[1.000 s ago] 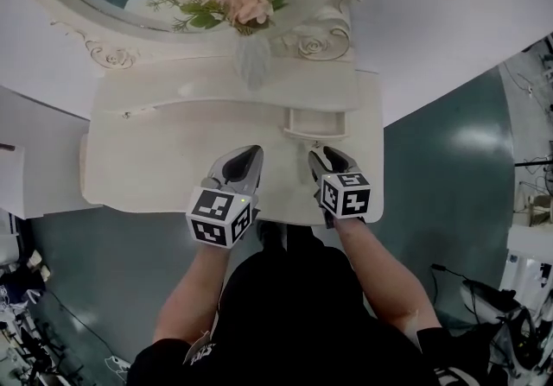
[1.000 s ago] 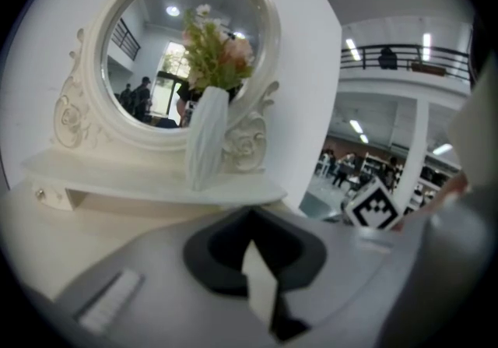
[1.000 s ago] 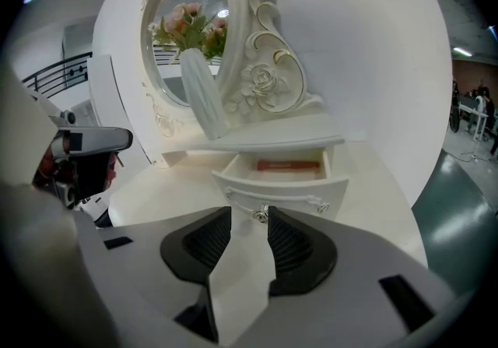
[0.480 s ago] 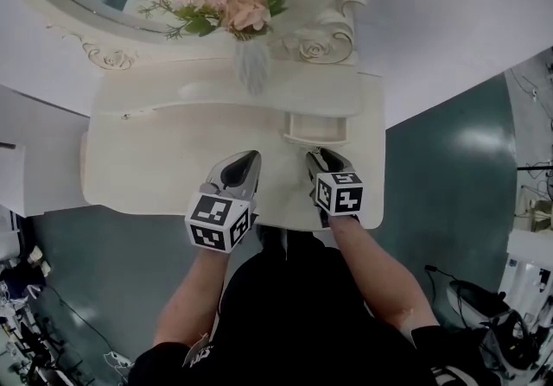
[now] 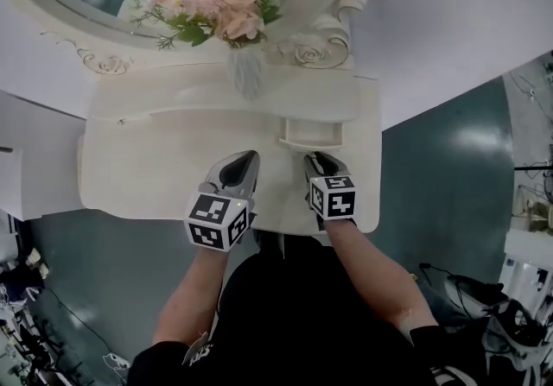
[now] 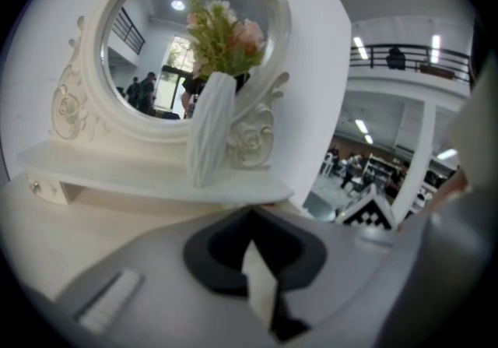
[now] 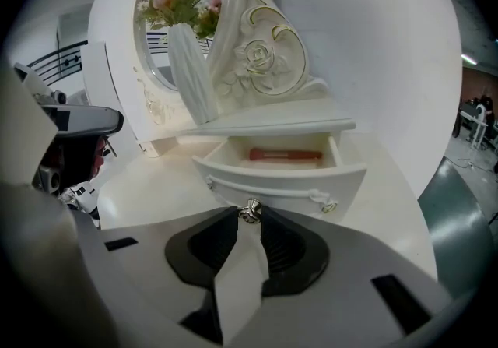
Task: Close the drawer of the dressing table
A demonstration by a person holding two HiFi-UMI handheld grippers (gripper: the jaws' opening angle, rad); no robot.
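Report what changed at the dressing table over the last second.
The right gripper edged toward the drawer, and its jaws have just been closing onto the knob, now pinched between them. The drawer stays open, and the left gripper stays shut above the tabletop.

White wall (image 5: 458, 4) out back, shiny teal floor (image 5: 436, 181) catching the lights, cables (image 5: 442, 273) and gear (image 5: 511, 324) cluttering its right edge.
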